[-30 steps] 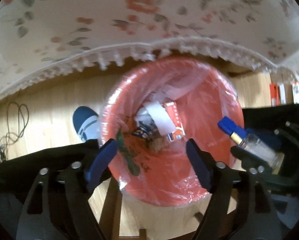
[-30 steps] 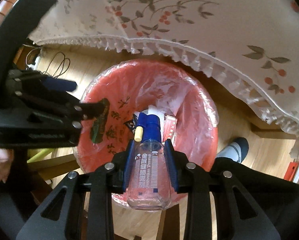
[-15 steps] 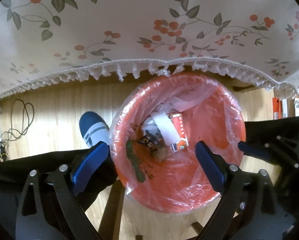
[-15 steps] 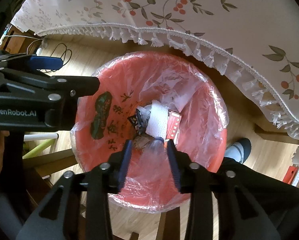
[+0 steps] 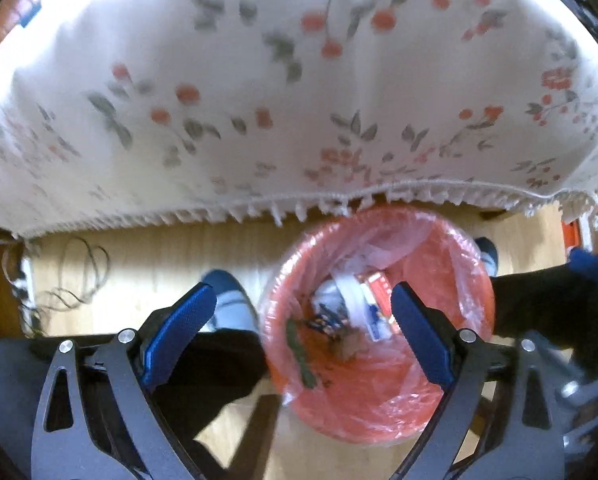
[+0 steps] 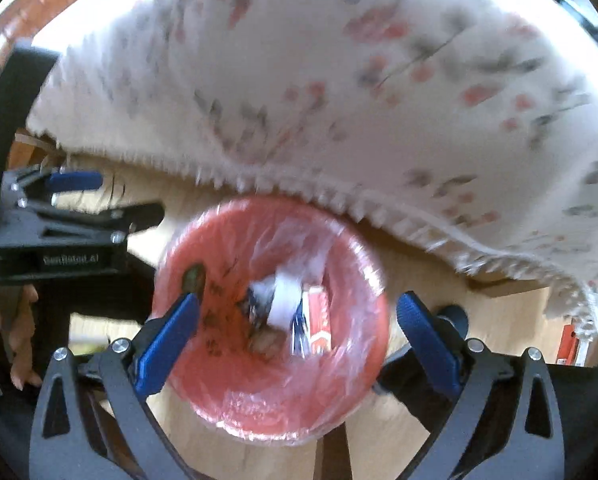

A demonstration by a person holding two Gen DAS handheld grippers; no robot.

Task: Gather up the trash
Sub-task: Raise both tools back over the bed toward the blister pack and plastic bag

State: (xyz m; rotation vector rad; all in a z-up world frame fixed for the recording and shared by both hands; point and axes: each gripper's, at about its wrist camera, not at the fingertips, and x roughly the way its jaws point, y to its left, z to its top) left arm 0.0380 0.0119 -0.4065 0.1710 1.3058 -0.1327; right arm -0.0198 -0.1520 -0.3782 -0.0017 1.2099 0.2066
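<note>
**Both grippers empty above the bin**

I have the left gripper [image 5: 299, 336] spread wide with nothing between its pads. The right gripper [image 6: 295, 334] is opening at this moment — its jaws also frame only air. Both point steeply down at the red bin [image 5: 465, 396], which stands on the wood floor just under the fringe of the flowered cloth [image 5: 283, 92].

The trash sits at the bottom of the bin, inside the clear liner [image 6: 351, 264]: a white roll or tissue [image 6: 285, 300], a red carton [image 6: 319, 320], a green scrap [image 5: 299, 356] on the wall, plus some dark wrappers I cannot make out through the blur.

My judgement on handling: all of it looks light. The carton is thin card — it should crush if squeezed on its broad faces, so I would pinch it across the narrow edges. The tissue is soft and takes any grip. The liner looks slippery and thin; I would keep the pads off it so it does not snag or pull loose from the rim.
</note>
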